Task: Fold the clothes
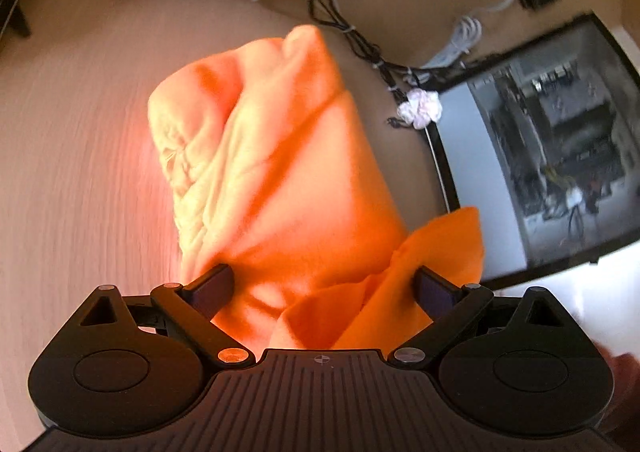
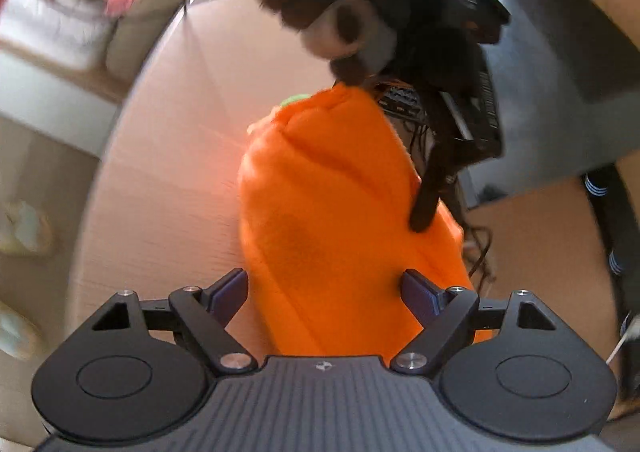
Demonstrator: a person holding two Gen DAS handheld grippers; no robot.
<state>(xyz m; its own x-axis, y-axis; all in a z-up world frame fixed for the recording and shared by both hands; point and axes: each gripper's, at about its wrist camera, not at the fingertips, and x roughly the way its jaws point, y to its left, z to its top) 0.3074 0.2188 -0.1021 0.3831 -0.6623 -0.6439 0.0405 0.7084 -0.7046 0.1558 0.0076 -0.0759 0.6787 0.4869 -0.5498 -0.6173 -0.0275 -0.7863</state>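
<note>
Writing: none readable.
Orange garment (image 1: 280, 172): one, bunched on the pale wooden table (image 1: 80, 172).
Left gripper (image 1: 324, 286): jaws spread, fabric between them.
Right gripper (image 2: 324, 292): jaws spread over cloth.
Plush monkey (image 2: 340, 12): one, behind.

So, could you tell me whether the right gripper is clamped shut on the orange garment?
No, the right gripper stands wide open, the orange garment lying loosely between its fingers.
</note>
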